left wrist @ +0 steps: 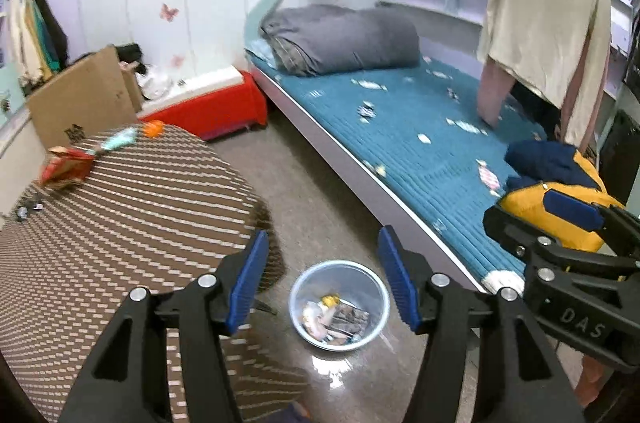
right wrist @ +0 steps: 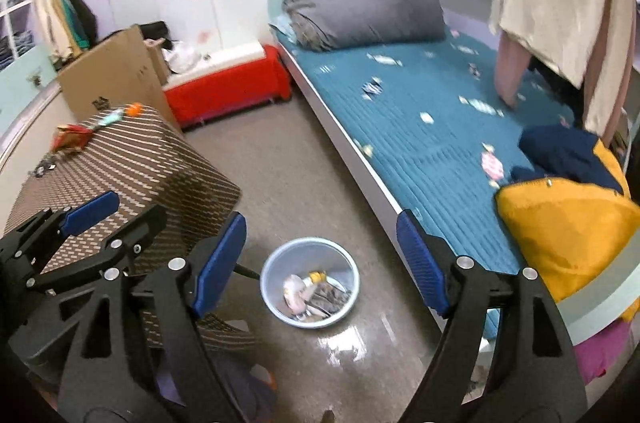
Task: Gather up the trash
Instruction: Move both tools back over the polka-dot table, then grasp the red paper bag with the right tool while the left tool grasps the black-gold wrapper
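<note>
With both the left tongs (left wrist: pixel 323 269) and right tongs (right wrist: pixel 322 265) released and empty above the floor's trash bowl (left wrist: pixel 339 305), the red wrapper (left wrist: pixel 64 170) on the striped counter (left wrist: pixel 132 207) may slip off its edge if nudged.

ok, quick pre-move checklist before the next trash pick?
1. Left tongs open, nothing held: ok.
2. Right tongs open, nothing held: ok.
3. Trash bin upright on the floor, room left inside: ok.
4. Red wrapper on the striped table, nothing on top of it: ok.
5. Teal wrapper and orange piece at the far table edge: ok; the view is blurred.
6. Other trash on the floor: cannot tell.
</note>
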Tool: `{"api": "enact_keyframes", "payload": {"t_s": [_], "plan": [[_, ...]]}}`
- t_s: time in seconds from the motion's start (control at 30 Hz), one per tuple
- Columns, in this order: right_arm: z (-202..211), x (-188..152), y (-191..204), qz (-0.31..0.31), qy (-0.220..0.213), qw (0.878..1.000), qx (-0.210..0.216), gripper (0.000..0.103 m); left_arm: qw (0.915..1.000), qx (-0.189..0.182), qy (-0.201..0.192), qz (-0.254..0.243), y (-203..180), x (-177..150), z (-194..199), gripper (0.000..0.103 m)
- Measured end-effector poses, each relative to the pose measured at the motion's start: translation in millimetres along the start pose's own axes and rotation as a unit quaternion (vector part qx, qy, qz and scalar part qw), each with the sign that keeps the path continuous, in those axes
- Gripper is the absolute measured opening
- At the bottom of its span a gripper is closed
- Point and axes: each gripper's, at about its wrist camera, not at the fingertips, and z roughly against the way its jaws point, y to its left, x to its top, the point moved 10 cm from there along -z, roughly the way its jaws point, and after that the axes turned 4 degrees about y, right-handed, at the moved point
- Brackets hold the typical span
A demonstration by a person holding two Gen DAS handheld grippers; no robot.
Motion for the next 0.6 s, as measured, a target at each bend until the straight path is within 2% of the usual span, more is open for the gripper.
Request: {"api": "enact_keyframes", "payload": {"t_s": [0.23,0.6], "plan": [[30.0,11.9,61.7,0.044,-0.036,0.998,0.026,0.08,0.9985,0.032,-0.03,0.033,62.1,-0.9,42.0,0.063],[37.6,15.3,163.3,0.11,-0.041,0.99,0.082,0.082,0.9905,0.103,-0.034,0.085,166.8,-22.3,82.0,0.071]]}}
